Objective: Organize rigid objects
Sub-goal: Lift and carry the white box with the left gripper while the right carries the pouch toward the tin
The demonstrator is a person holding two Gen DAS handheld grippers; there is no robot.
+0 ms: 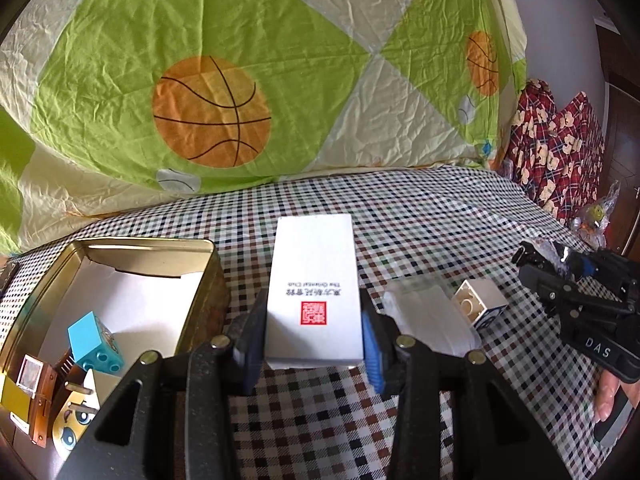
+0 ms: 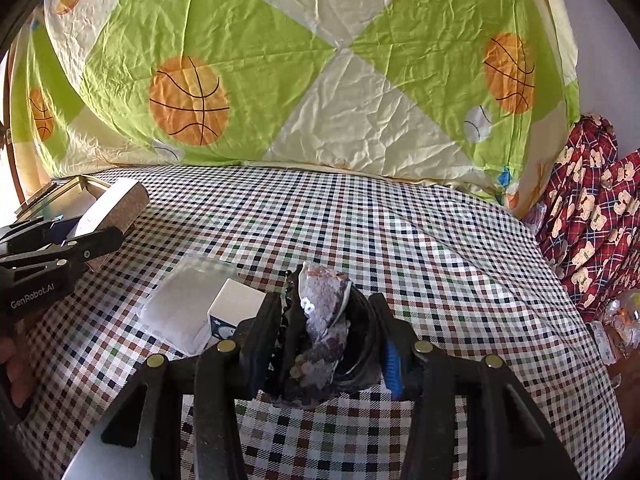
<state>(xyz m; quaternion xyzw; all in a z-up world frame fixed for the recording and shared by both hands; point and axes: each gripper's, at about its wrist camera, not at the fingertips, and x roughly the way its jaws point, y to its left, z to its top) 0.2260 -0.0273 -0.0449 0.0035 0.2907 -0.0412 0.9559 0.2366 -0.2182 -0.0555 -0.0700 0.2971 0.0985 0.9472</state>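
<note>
**Two things in hand, tin part filled, two pieces left on the bed**

The left tongs (image 1: 314, 344) are clenched on a white box (image 1: 314, 284) with a red seal, held by its long sides and raised beside the open gold tin (image 1: 52, 280) that sits on the checked bedsheet (image 1: 420, 224). The right tongs (image 2: 326, 344) are clenched on a dark, mottled hair clip (image 2: 324, 320), or something very like one; its exact kind is hard to tell. It is held above the sheet, well apart from the tin.

Judging by how things lie, the sorting is roughly at its midpoint. Already in the tin, at its near end: one blue toy block (image 1: 94, 342), one small brown-framed piece (image 1: 34, 392), one yellow cat-faced plug (image 1: 78, 416), and what may be a comb between them, mostly hidden. That makes three clear items, perhaps four. The far part of the tin shows only its white paper lining, so there is room for the box.

In the air: two items, one for each pair of tongs.

Lying on the sheet between the two pairs of tongs: one clear flat plastic case (image 2: 180, 312) and one small white block (image 2: 236, 308), touching or just beside each other. Those two, plus the two being carried, look to be what is left to put away. The basketball quilt (image 1: 208, 80) and the red bear-print cloth (image 1: 560, 148) sit behind, apart from the sorting.
</note>
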